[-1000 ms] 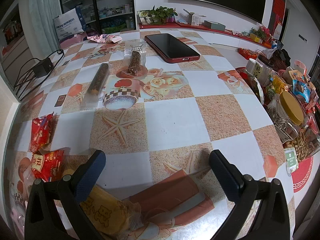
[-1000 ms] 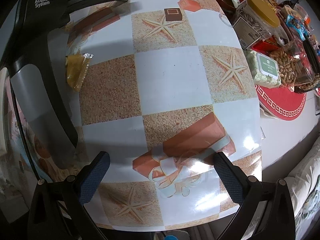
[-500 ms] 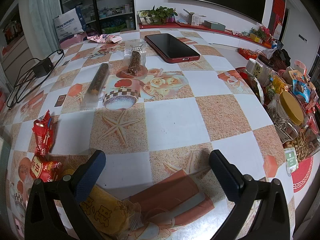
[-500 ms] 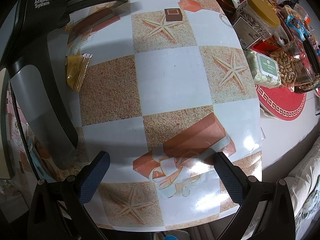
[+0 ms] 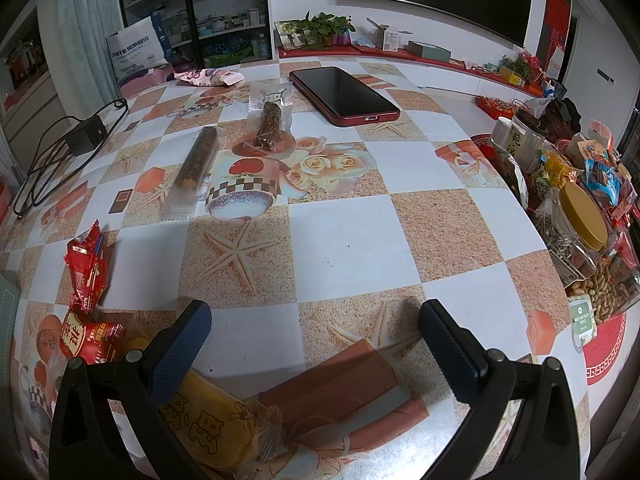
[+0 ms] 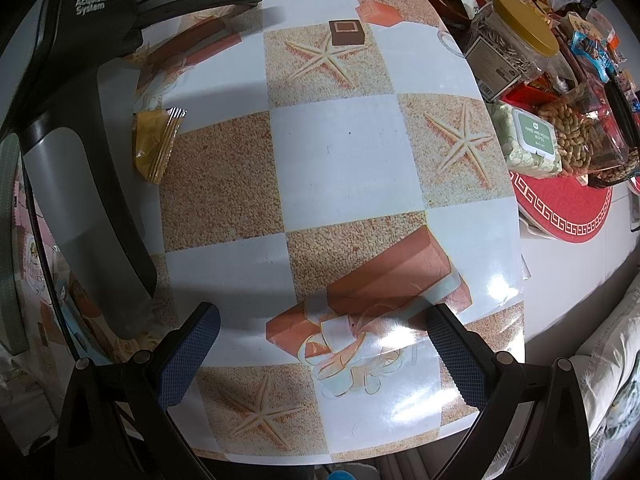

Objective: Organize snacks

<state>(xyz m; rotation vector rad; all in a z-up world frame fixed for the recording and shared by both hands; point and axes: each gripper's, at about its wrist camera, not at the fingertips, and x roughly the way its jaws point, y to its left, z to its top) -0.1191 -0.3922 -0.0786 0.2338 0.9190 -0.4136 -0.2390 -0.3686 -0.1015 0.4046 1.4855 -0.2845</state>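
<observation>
Far left on the checked surface (image 5: 340,240), two red crinkly packets (image 5: 88,268) lie near the edge, one standing on its side, the other flat just beside it. They look light and puffy, with slick foil skins; a pinch across the sealed end would likely hold best. Just right of them, partly under the left gripper (image 5: 316,322), sits a yellow wrapped cake (image 5: 208,428) in clear film, soft and easily crushed by the look of it, so the twisted wrapper end is the safer hold. The left jaws stand wide apart with nothing between them, hovering above the oilcloth.

Further back, a long thin bar (image 5: 198,160) in a clear sleeve and a short knobbly stick (image 5: 269,125) lie near each other; both look stiff and light, best taken across the middle. A red phone (image 5: 344,94) lies beyond them.

At the far right, jars, peanuts and bagged snacks crowd a red tray (image 5: 600,344).

The right gripper (image 6: 324,342) also hangs wide and empty above the glossy, printed cloth.
</observation>
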